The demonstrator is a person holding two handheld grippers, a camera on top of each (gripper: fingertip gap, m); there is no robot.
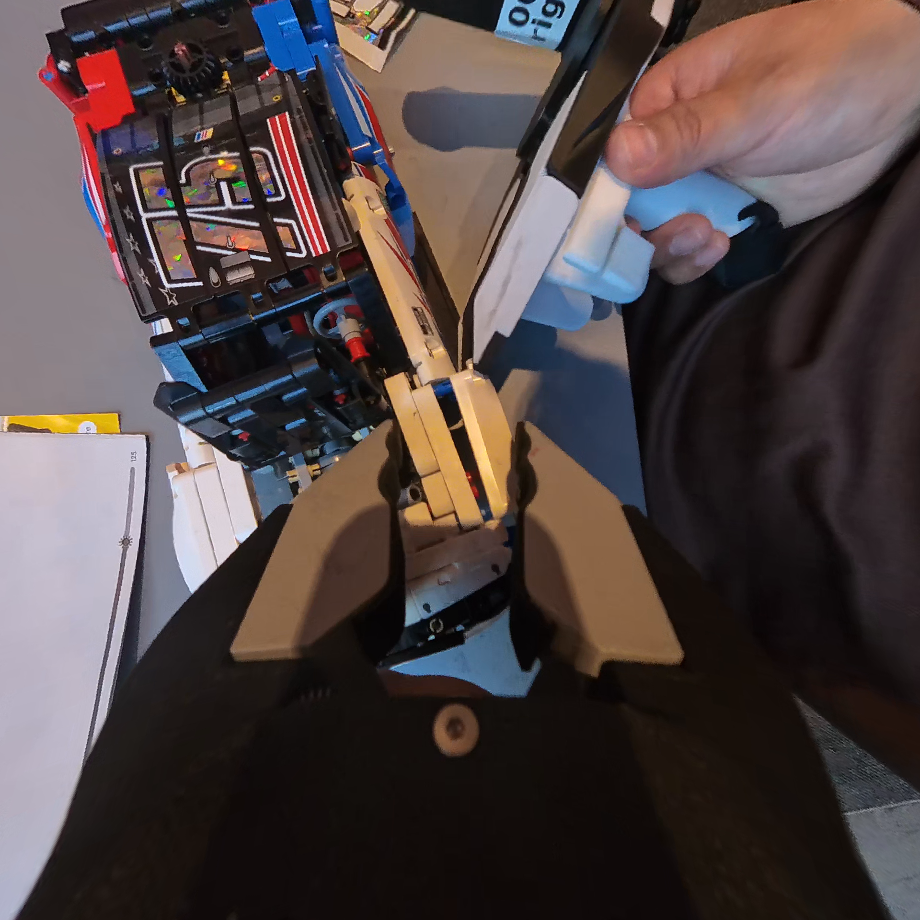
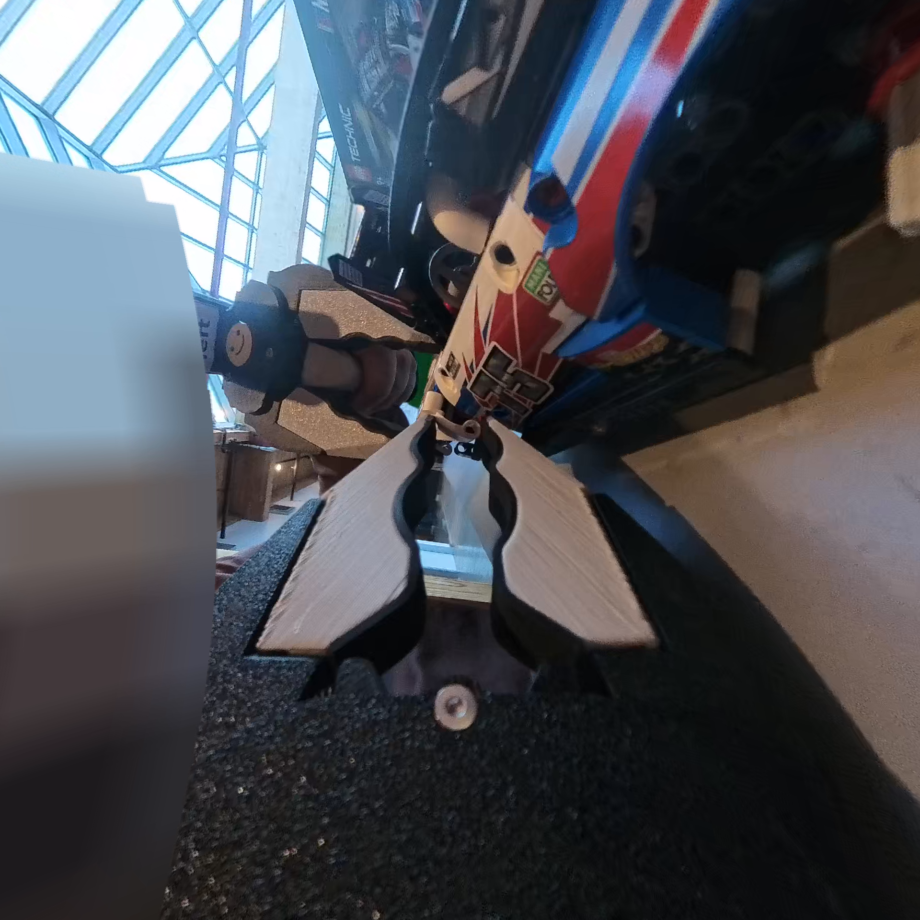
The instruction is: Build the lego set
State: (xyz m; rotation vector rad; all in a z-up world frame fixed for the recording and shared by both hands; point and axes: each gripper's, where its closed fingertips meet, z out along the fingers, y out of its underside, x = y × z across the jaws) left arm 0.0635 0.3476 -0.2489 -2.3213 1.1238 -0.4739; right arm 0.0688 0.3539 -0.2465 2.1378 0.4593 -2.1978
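Between the left claw's grey fingers sits the white front end of the lego car, pinched there, with the car's black roof panel, holographic sticker and blue and red sides reaching away from the camera over the grey tabletop. Beside the car, toward the tabletop's left edge, lies an open instruction booklet, with white lego parts between it and the claw. On the right of the left wrist view a hand grips the white handle of the right claw, whose tip touches the car's white side panel close to the left claw. From the right wrist view, the right claw stands narrowly parted around a small white piece at the lower edge of the car's red, white and blue side; whether it actually grips that piece I cannot tell. Farther off in this view the left claw is seen held against the car, with a dark lego box and bright windows behind.
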